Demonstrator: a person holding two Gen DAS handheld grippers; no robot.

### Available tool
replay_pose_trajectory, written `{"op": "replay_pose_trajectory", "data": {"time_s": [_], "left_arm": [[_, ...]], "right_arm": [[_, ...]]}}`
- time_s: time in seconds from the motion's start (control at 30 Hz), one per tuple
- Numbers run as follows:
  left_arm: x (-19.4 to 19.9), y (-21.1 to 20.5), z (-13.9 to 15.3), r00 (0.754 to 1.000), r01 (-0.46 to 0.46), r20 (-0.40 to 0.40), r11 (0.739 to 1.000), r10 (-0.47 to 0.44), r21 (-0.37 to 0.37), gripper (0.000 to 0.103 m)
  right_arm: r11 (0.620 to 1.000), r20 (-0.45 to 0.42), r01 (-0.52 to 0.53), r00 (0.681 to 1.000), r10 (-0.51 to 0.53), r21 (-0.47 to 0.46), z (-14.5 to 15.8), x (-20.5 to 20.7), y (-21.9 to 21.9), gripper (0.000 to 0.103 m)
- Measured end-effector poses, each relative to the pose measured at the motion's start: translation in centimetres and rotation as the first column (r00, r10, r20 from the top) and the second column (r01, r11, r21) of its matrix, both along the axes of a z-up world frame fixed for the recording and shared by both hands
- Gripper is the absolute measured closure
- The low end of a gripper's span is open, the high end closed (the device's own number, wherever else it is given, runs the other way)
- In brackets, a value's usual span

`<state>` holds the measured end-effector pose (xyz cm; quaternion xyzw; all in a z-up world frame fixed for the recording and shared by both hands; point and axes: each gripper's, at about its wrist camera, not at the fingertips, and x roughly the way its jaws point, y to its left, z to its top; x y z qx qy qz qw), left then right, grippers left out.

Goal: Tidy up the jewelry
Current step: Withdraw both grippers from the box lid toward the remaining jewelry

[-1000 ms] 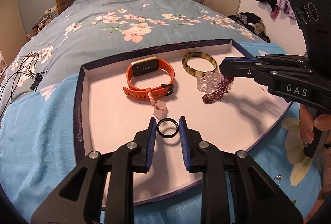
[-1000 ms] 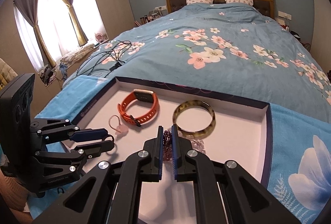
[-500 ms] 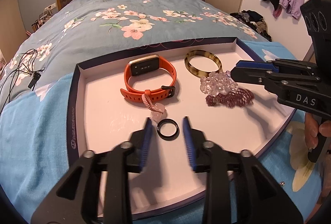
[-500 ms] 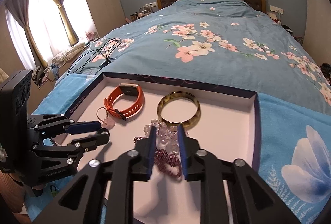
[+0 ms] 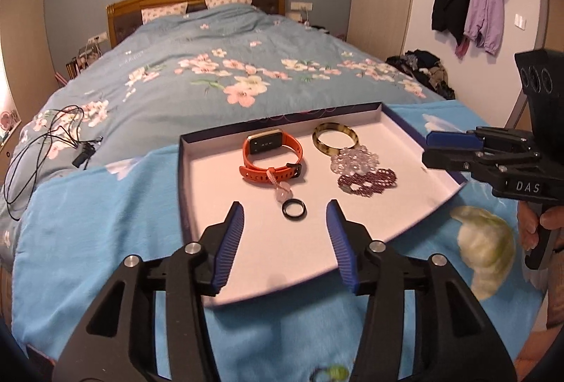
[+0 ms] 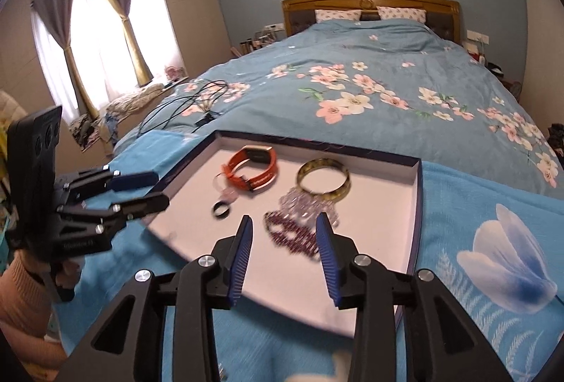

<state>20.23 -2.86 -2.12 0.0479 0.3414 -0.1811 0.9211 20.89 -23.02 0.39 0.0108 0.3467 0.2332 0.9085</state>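
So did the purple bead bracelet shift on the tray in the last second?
Yes. The purple bead bracelet was bunched right of the clear bead bracelet, toward the tray edge; it now lies spread out nearer than it, released from the open right claw.

Motion blur smears the purple bead bracelet (image 6: 296, 235).

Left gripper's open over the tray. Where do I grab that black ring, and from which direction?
Take the black ring across its outer rim, coming straight down from above. It lies flat on the tray, so only the band's edges offer purchase. The open left gripper already straddles it; mind the pink charm just behind.
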Motion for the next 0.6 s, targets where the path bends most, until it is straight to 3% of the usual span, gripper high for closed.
{"op": "replay_pose_trajectory", "data": {"time_s": [0.3,0.6], "left_arm": [[-6.4,2.4,-0.7,1.000,0.012,0.006,1.000,-0.012,0.027,0.053],[-10.4,3.2,-2.4,1.000,0.018,-0.023,0.999,-0.017,0.043,0.053]], "right_arm": [[0.998,-0.037,-0.057,0.998,0.056,-0.028,-1.7,-4.9,0.3,0.066],[0.998,-0.113,-0.060,0.992,0.056,-0.031,-4.4,-8.0,0.2,0.066]]}}
